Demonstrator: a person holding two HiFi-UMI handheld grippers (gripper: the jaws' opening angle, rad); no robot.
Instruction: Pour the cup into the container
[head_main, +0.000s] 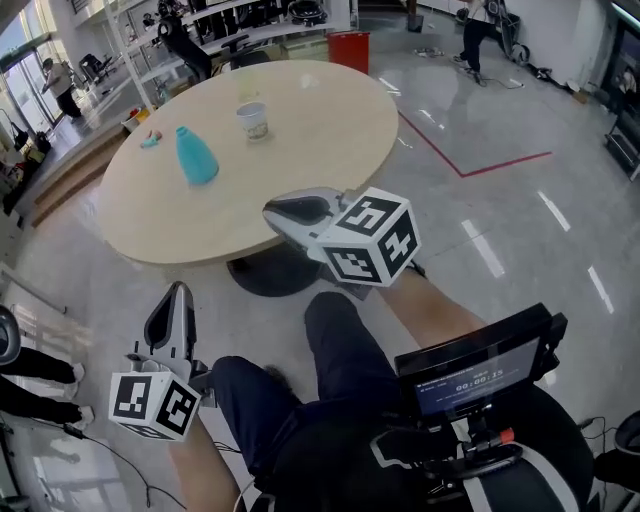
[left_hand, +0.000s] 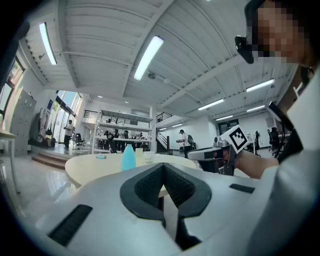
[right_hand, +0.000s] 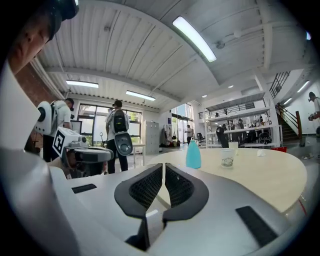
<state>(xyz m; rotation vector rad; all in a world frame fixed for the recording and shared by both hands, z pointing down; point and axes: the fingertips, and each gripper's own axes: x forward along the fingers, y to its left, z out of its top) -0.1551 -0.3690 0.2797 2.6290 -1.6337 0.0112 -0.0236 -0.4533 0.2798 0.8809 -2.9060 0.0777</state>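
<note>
A teal cone-shaped container (head_main: 197, 155) and a white paper cup (head_main: 253, 121) stand on the round beige table (head_main: 330, 130), apart from each other. Both grippers hover short of the table's near edge, above the person's lap, touching nothing. My right gripper (head_main: 272, 211) is higher and just at the table rim; its jaws are together with nothing between them. My left gripper (head_main: 177, 292) is lower and to the left, jaws also together and empty. The right gripper view shows the container (right_hand: 193, 154) left of the cup (right_hand: 228, 157); the left gripper view shows the container (left_hand: 128, 157) beside the cup (left_hand: 148, 158).
A small teal object (head_main: 150, 140) lies at the table's far left. A red bin (head_main: 348, 50) stands beyond the table. The dark table base (head_main: 268, 272) sits under the near edge. A screen (head_main: 478, 375) rests at the person's right. People stand in the background.
</note>
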